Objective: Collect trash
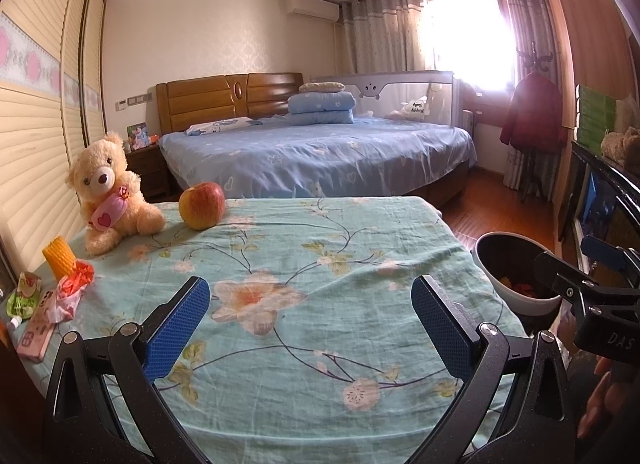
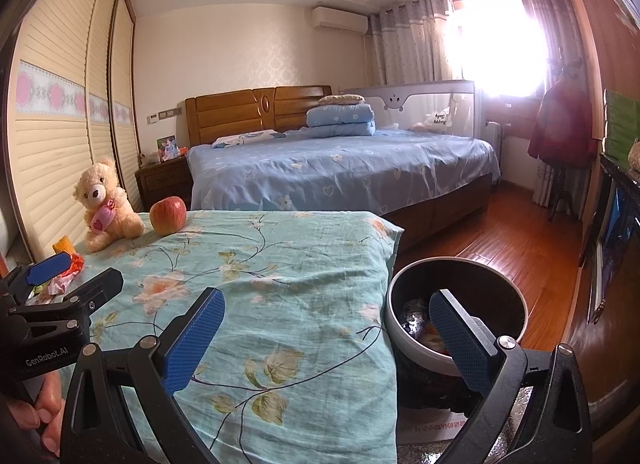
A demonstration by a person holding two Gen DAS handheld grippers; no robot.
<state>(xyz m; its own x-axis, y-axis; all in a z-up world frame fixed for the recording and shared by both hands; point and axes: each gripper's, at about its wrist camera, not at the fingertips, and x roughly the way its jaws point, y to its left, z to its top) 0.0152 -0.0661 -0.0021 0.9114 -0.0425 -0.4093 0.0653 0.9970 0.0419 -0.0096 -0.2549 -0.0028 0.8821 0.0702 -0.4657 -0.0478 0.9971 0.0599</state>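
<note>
A crumpled red-and-pink wrapper [image 1: 71,288] lies at the left edge of the flowered table cloth [image 1: 320,264], next to a green pouch [image 1: 24,296]. A white trash bin [image 2: 456,312] with a dark inside stands off the table's right edge, with wrappers inside it. My left gripper [image 1: 310,320] hovers open over the cloth, nothing between its blue pads. My right gripper [image 2: 326,338] is open too, its right finger [image 2: 460,334] over the bin's mouth. The bin [image 1: 516,272] and the right gripper's body show at the right of the left wrist view.
A teddy bear [image 1: 110,192], an apple [image 1: 201,205], a yellow corn cob [image 1: 59,262] and a pink phone [image 1: 38,328] sit on the table's left side. A blue bed [image 1: 316,152] lies beyond. Wooden floor [image 2: 512,240] stretches to the right. A hand [image 2: 44,420] holds the left gripper.
</note>
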